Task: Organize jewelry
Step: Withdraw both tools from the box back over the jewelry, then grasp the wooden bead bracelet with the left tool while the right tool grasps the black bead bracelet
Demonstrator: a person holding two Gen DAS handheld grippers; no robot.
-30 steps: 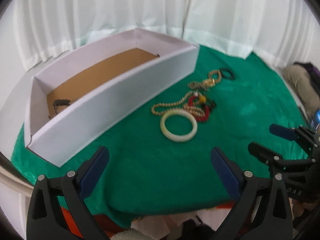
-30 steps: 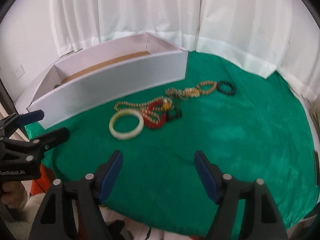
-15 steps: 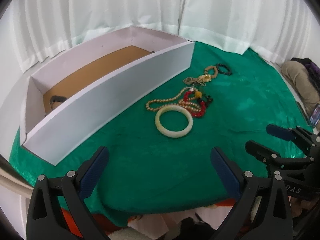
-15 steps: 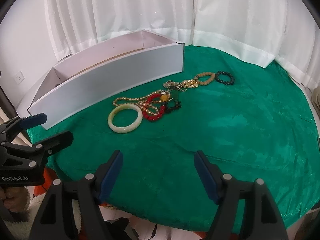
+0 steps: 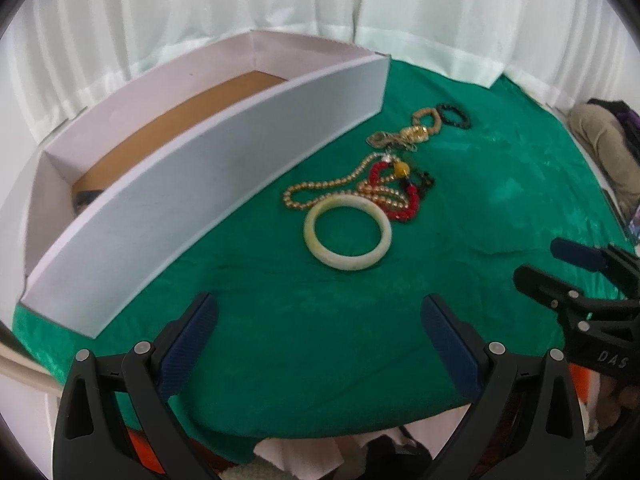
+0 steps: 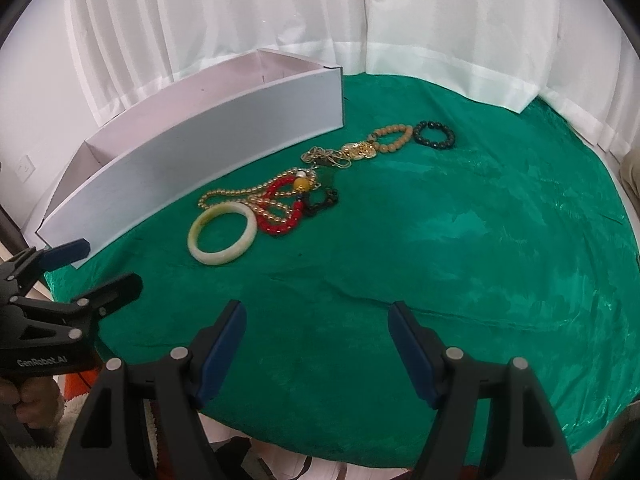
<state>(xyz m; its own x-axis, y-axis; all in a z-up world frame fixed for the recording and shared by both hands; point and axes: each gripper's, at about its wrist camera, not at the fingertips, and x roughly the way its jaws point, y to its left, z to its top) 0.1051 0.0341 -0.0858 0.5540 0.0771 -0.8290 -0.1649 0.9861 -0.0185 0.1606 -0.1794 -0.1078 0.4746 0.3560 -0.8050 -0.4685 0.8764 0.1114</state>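
Observation:
A pale jade bangle (image 5: pixel 347 233) (image 6: pixel 222 234) lies on the green cloth in front of a long white box (image 5: pixel 208 184) (image 6: pixel 192 148). Behind the bangle lie a gold bead necklace (image 5: pixel 320 190), a red bead bracelet (image 5: pixel 408 200) (image 6: pixel 280 210), a gold chain piece (image 5: pixel 400 138) (image 6: pixel 352 152), a tan bead bracelet (image 6: pixel 394 138) and a black bead bracelet (image 5: pixel 454 116) (image 6: pixel 434 135). My left gripper (image 5: pixel 320 340) is open and empty over the cloth's near edge, short of the bangle. My right gripper (image 6: pixel 316 344) is open and empty, to its right. A small dark item (image 5: pixel 86 198) lies in the box.
White curtains hang behind the round table (image 6: pixel 500 260). A heap of tan and dark fabric (image 5: pixel 604 140) lies off the table at the right. The box has a brown floor (image 5: pixel 180 120).
Both grippers have drawn back and risen a little, so the jewelry looks farther off. Both stay open and empty. The jewelry has not moved.

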